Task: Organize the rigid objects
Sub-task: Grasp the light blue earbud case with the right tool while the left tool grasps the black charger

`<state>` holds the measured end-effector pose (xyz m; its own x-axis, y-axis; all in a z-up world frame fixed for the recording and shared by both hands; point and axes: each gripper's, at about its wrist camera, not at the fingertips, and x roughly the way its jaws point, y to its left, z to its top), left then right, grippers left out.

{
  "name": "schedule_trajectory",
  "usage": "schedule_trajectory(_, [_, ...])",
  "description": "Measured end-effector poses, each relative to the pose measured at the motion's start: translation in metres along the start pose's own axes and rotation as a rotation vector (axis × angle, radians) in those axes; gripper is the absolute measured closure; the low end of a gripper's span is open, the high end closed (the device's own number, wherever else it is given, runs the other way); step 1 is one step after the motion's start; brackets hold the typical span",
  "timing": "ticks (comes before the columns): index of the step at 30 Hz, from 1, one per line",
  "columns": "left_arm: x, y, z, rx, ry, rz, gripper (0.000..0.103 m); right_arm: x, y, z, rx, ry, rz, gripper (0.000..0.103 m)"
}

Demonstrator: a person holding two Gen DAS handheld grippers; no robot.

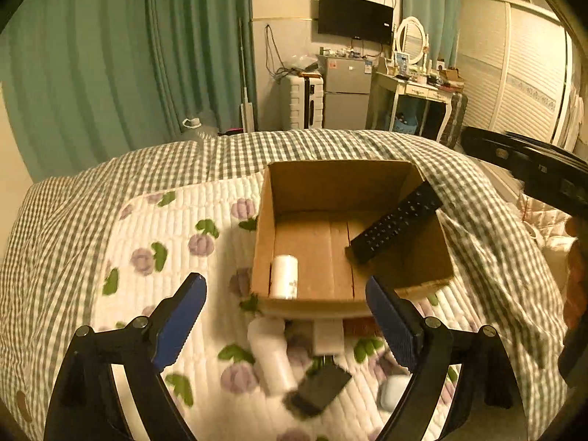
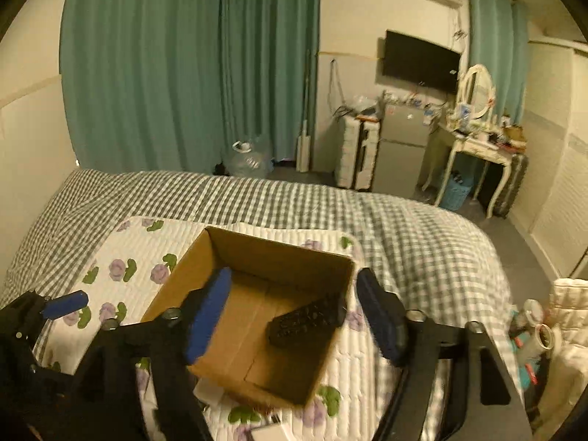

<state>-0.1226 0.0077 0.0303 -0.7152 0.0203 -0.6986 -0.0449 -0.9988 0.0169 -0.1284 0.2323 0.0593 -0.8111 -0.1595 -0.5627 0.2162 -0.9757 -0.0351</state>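
An open cardboard box (image 1: 268,220) sits on the floral quilt; it also shows in the right wrist view (image 2: 176,275). Inside lie a white cylindrical bottle (image 1: 283,276) at the near left and a black remote (image 1: 397,222) leaning on the right wall; the remote shows in the right wrist view (image 2: 305,319) too. My left gripper (image 1: 286,294) is open and empty, just short of the box. Below it lie a white bottle (image 1: 270,352), a black flat object (image 1: 319,386), a white block (image 1: 328,334) and a small white case (image 1: 393,389). My right gripper (image 2: 294,294) is open and empty above the box.
The bed has a floral quilt (image 1: 176,220) over a grey checked cover (image 1: 330,147). Past the bed stand green curtains, a suitcase (image 1: 301,101), a small fridge (image 1: 347,92) and a dressing table (image 1: 415,92). Clutter lies on the floor at the right (image 2: 540,334).
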Motion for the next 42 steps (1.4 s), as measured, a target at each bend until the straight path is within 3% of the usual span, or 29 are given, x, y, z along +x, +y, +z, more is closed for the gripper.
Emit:
schedule_trajectory(3, [-0.021, 0.007, -0.010, -0.021, -0.016, 0.019, 0.001, -0.033, 0.002, -0.011, 0.005, -0.010, -0.046, 0.007])
schedule_trajectory(8, [-0.048, 0.018, -0.031, -0.029, -0.051, 0.015, 0.001, -0.067, 0.003, -0.041, 0.035, 0.035, -0.123, 0.006])
schedule_trajectory(13, [-0.050, 0.022, -0.056, -0.034, -0.045, -0.008, 0.000, -0.078, 0.003, -0.090, 0.119, 0.081, -0.136, 0.006])
schedule_trajectory(21, [0.000, 0.022, -0.092, -0.013, 0.042, 0.001, 0.000, -0.035, 0.009, -0.159, 0.140, 0.200, -0.122, 0.006])
schedule_trajectory(28, [0.039, 0.016, -0.116, 0.010, 0.120, -0.005, 0.000, 0.022, 0.028, -0.199, 0.120, 0.345, -0.045, 0.007])
schedule_trajectory(29, [0.042, 0.015, -0.117, 0.018, 0.126, -0.001, 0.000, 0.030, 0.034, -0.206, 0.105, 0.373, -0.029, 0.007])
schedule_trajectory(33, [0.048, 0.013, -0.123, 0.035, 0.131, -0.003, 0.000, 0.058, 0.048, -0.229, 0.033, 0.477, -0.036, 0.033])
schedule_trajectory(35, [0.049, 0.012, -0.124, 0.045, 0.129, -0.020, 0.000, 0.063, 0.050, -0.236, 0.037, 0.497, -0.014, 0.034])
schedule_trajectory(37, [0.052, 0.010, -0.126, 0.056, 0.135, -0.041, 0.000, 0.065, 0.054, -0.239, 0.012, 0.503, -0.007, 0.045])
schedule_trajectory(42, [0.064, 0.004, -0.127, 0.083, 0.173, -0.077, 0.000, 0.048, 0.051, -0.231, 0.032, 0.461, 0.005, 0.045])
